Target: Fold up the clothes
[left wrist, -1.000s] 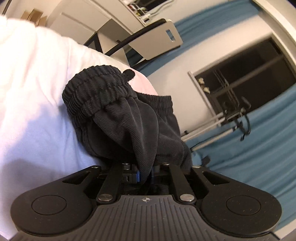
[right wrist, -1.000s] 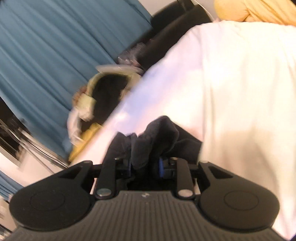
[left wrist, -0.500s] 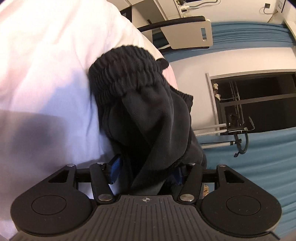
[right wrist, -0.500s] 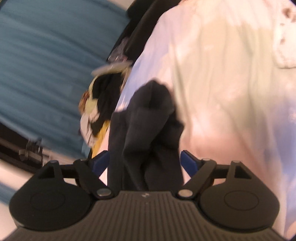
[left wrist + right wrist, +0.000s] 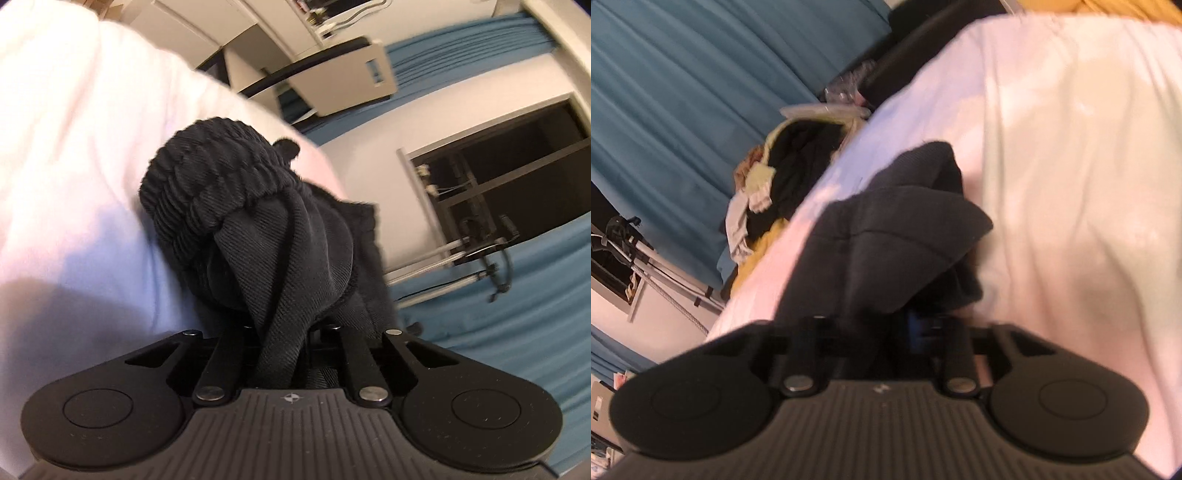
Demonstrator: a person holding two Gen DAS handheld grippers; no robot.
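We had both grippers, left and right, closing on bunched black shorts over the white sheet; thick bunches could slip free.

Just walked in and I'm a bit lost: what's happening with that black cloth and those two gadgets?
A person is folding clothes with a hand-held claw in each hand. Both are gripping the same black garment, which lies bunched on a white sheet. The left claw is closing on fabric just below the ribbed elastic waistband; the right claw is closing on another fold of it. More clothes sit in a pile beside the bed.
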